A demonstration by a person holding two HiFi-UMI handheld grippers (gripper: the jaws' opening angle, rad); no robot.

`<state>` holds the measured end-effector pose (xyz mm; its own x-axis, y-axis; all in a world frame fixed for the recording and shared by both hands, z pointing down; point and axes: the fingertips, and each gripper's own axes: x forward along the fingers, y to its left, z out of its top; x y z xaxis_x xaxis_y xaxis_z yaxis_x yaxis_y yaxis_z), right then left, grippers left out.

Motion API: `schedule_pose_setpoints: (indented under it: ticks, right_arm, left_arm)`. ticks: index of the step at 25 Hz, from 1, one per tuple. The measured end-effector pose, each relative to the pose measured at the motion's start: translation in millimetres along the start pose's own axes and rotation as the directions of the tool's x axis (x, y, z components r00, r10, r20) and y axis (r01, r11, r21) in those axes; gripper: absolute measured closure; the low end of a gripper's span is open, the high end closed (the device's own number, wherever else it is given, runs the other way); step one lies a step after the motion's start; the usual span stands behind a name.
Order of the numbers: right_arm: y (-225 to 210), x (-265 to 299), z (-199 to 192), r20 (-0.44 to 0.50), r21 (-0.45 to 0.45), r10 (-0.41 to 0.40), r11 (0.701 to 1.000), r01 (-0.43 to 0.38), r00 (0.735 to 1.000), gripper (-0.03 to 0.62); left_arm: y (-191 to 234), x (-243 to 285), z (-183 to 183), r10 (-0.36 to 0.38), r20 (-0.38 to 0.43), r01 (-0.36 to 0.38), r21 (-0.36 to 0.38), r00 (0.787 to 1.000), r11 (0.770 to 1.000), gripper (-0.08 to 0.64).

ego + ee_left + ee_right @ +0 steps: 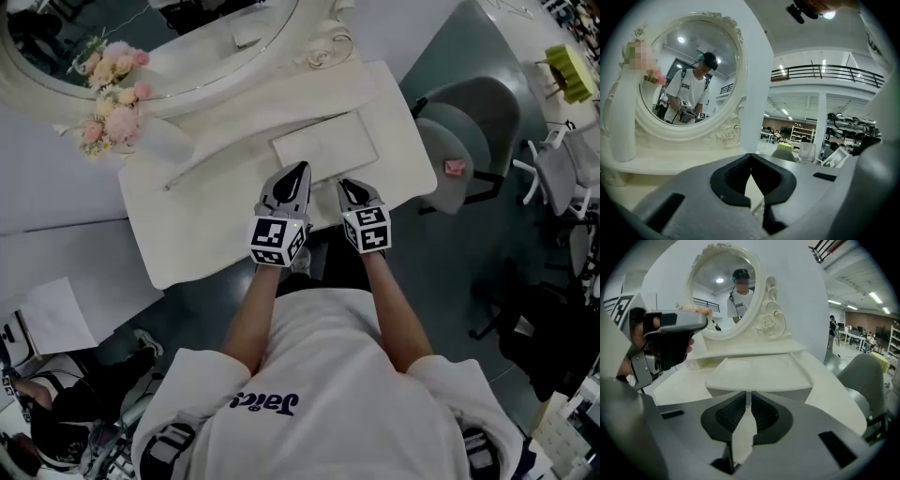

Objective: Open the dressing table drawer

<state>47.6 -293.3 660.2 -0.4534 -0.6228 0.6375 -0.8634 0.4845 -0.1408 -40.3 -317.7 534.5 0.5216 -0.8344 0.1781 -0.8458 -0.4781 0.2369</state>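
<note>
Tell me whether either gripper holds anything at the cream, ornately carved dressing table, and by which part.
Nothing is held. The left gripper and the right gripper both have their jaws together with nothing between them.

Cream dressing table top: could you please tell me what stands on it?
An oval white-framed mirror, a white vase of pink flowers and a flat rectangular panel. The left gripper and right gripper hide the table's front edge beneath them.

Cream dressing table (pixel 187 225) — pink flowers (pixel 117 117)
</note>
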Motion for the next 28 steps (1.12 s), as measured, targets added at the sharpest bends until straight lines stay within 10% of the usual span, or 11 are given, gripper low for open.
schedule_pose_setpoints:
  ticks: [8,28]
  right_arm:
    - [-11,37,-38,-0.147,0.008,0.022,1.0,-0.021,0.989,0.445]
    - [-12,43,-42,-0.18,0.015,-0.01,1.0,0.013,0.984,0.522]
  left_arm:
    - [9,19,-14,0.032,-0.034,-0.033,-0.025,0.999,0.999,0.546]
    - [14,9,-15,0.069,-0.033,-0.071,-0.063,0.997,0.995,0.546]
